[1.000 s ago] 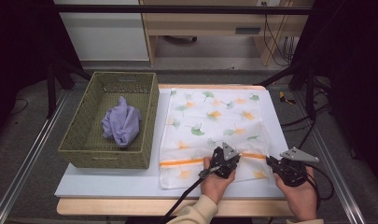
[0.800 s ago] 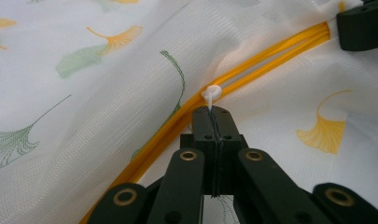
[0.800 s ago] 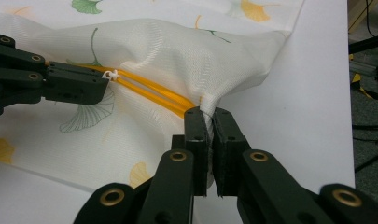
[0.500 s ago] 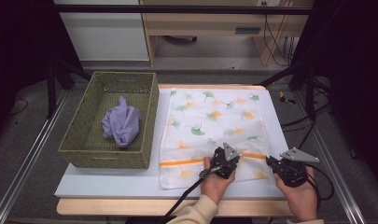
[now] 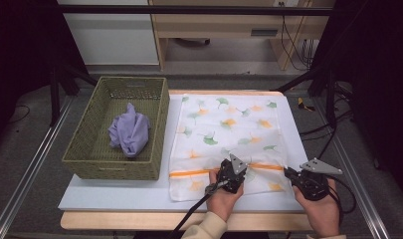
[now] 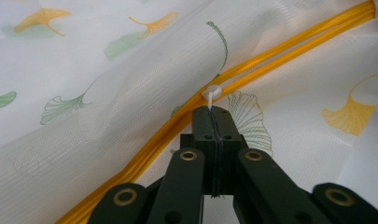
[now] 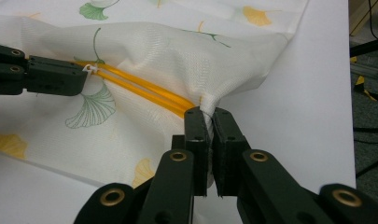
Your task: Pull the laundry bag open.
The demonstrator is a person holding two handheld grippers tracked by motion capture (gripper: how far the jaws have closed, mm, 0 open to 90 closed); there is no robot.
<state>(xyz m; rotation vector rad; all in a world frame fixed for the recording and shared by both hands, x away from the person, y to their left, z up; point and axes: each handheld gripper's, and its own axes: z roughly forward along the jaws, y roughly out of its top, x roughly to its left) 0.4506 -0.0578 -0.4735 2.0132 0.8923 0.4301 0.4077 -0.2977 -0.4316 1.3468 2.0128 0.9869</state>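
The white mesh laundry bag (image 5: 229,142) printed with green and yellow ginkgo leaves lies flat on the table (image 5: 114,191), its orange zipper (image 5: 199,173) running across near the edge closest to the person. No writing or label can be read on it.

The left tongs (image 6: 210,109) are pressed together on the small white zipper pull (image 6: 211,94), about midway along the zipper. In the high view they sit over the bag's near part (image 5: 232,172).

The right tongs (image 7: 208,116) are pinched on a gathered fold of the bag's fabric at the zipper's right end, lifting it a little off the table. In the high view they stand at the bag's right edge (image 5: 293,175).

To the left of the bag stands a green woven basket (image 5: 89,154), touching or just beside the bag's edge, with a crumpled lilac cloth (image 5: 129,132) inside.
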